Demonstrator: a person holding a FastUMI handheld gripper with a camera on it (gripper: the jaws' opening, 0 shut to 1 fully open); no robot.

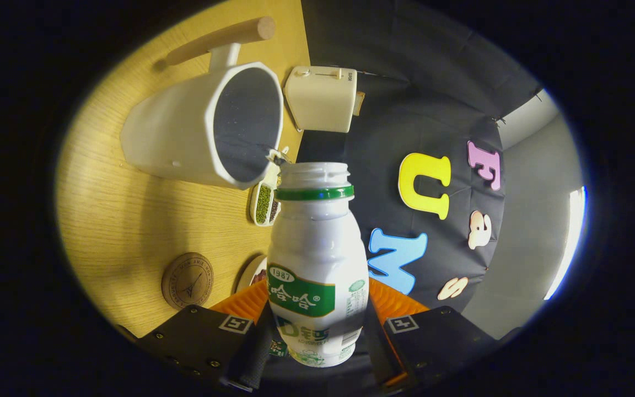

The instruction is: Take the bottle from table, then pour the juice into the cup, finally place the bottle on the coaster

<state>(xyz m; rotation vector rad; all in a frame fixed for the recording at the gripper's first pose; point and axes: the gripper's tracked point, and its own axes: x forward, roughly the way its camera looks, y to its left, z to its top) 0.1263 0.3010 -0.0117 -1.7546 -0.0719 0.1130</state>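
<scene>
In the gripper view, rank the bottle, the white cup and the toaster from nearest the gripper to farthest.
1. Bottle: held between the fingers of the gripper, tilted toward the cup.
2. White cup: just beyond the bottle's open mouth, on the wooden table.
3. Toaster: farthest, beyond the cup's rim, by the wall.

The gripper [317, 342] is rolled over to one side, so the wooden table surface stands almost upright at its one side instead of lying under it. Its two fingers [251, 353] reach forward, one on each side of the white plastic bottle with a green neck ring and green label [317, 264], and both press on the lower part of the bottle's body. The bottle stands out straight ahead between them, its open mouth far beyond the fingertips. Each finger carries a small square marker on its upper face.
</scene>
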